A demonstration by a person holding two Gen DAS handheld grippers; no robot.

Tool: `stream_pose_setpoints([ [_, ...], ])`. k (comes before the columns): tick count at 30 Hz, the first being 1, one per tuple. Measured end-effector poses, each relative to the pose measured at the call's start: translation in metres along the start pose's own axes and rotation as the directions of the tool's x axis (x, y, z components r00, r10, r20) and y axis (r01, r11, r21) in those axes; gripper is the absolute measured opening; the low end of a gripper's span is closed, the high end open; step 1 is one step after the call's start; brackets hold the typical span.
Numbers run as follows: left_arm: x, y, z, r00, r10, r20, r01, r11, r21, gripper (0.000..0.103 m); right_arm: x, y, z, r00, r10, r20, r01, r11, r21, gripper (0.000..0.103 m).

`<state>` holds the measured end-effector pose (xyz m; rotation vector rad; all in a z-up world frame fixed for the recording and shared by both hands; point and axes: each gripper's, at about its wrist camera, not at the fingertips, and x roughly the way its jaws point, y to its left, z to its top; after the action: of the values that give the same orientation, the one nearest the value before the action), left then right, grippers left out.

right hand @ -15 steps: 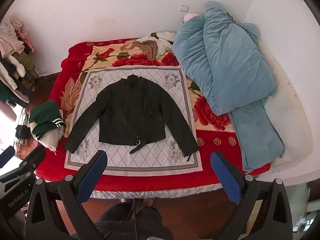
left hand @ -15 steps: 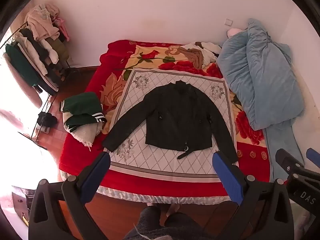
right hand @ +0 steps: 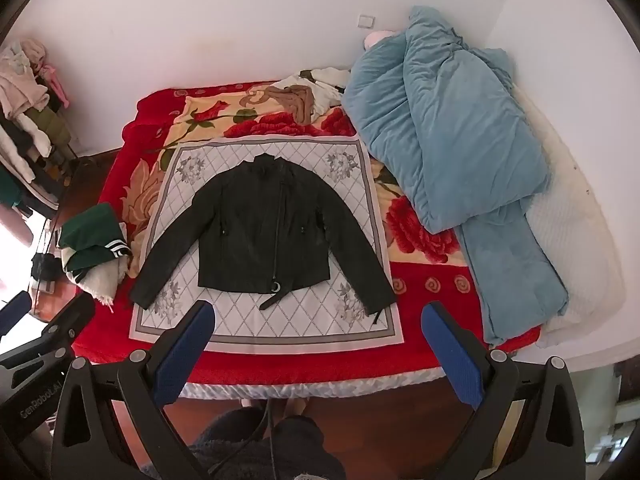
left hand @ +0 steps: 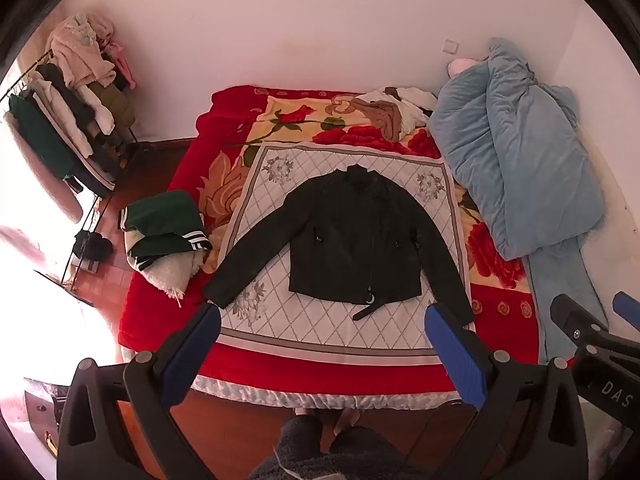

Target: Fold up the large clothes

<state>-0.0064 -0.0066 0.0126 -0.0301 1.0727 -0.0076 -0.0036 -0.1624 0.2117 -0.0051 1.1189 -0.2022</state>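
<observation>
A black jacket (left hand: 354,244) (right hand: 264,236) lies flat and face up on a white diamond-patterned cloth (left hand: 280,320) (right hand: 240,320) on the bed, both sleeves spread out and down, a belt end with a ring at its hem. My left gripper (left hand: 320,352) hangs high over the bed's near edge, open, nothing between its blue pads (left hand: 456,356). My right gripper (right hand: 316,352) is held at the same height just to the right, also open and empty. Neither touches the jacket.
The bed carries a red rose blanket (left hand: 500,312), a blue duvet (left hand: 516,168) bunched at the right, a folded green and white pile (left hand: 164,236) at the left edge, and crumpled clothes (left hand: 388,112) at the far end. A loaded clothes rack (left hand: 68,128) stands at the left. The person's legs (left hand: 320,448) are below.
</observation>
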Motion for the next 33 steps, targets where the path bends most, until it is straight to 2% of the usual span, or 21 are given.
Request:
stream_pose_setpoints([
  [7, -0.001, -0.002, 0.003, 1.000, -0.005, 0.006, 0.005, 1.000, -0.001, 0.103, -0.006, 0.003, 0.009, 1.000, 0.008, 0.001, -0.008, 1.000, 0.002, 0.103],
  [33, -0.005, -0.004, 0.007, 1.000, -0.007, 0.016, 0.007, 1.000, 0.000, 0.103, -0.019, 0.000, 0.006, 1.000, 0.002, 0.015, -0.002, 1.000, -0.004, 0.103],
])
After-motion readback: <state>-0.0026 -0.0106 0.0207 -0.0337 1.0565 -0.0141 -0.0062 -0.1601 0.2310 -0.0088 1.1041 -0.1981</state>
